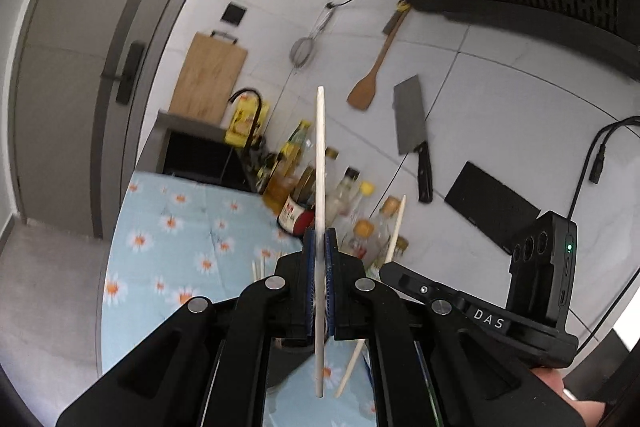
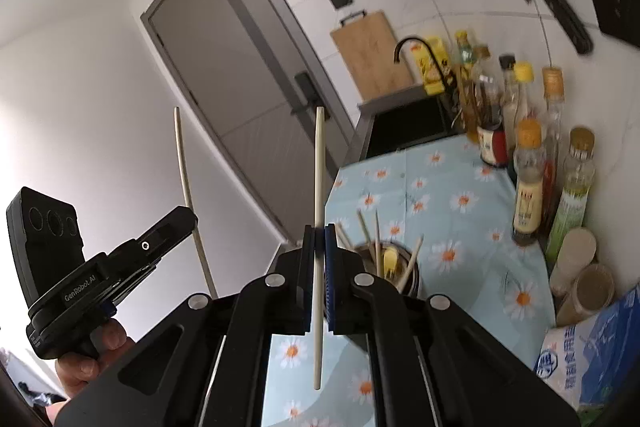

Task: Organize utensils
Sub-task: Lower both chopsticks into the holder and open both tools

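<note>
Left tongs [image 1: 319, 247] clamp one upright chopstick [image 1: 320, 155], right tongs [image 2: 319, 239] another [image 2: 319, 179]; the cup [image 2: 412, 273] on the bench [image 2: 460, 211] holds more chopsticks.

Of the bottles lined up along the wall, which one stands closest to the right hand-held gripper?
The orange-capped bottle with the pale yellow label. It stands out on the flowered cloth, in front of the rest of the row.

left wrist: along fingers, toward tiled wall [image 1: 480, 75] | right wrist: likewise, toward door [image 2: 248, 99] | shared: floral counter [image 1: 180, 227]
</note>
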The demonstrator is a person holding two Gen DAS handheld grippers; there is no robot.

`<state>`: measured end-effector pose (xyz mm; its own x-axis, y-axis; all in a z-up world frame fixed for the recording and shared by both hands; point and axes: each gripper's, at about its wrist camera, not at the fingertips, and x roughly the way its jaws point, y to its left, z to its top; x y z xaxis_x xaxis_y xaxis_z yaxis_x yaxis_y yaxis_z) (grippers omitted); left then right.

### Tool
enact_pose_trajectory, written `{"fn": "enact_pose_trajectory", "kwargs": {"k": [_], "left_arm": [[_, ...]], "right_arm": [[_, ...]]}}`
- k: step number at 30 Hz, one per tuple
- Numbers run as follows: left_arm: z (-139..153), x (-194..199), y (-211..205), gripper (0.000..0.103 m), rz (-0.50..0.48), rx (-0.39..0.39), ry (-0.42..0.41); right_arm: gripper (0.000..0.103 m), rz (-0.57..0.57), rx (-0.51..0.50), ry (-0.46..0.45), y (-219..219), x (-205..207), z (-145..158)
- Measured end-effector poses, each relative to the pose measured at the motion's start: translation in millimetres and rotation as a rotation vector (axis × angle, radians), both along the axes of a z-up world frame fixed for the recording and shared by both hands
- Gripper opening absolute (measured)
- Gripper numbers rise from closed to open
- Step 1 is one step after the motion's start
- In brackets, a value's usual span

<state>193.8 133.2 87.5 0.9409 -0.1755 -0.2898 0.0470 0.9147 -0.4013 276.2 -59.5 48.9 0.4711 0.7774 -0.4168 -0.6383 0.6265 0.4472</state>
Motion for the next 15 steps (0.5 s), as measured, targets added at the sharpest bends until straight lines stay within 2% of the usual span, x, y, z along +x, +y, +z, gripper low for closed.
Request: {"fn": "enact_pose_trajectory", "kwargs": {"k": [9,15], "left_arm": [[21.3,13.1,11.3,0.004,-0.029,0.045,-0.152],[19.6,22.2,13.1,0.004,-0.057,0.062,-0.236]], "right_arm": [[0.006,-0.079,0.053,-0.150,3.5,7.0,27.8],[0.006,-0.104,0.077,-0.218,6.5,12.6,36.9]]}}
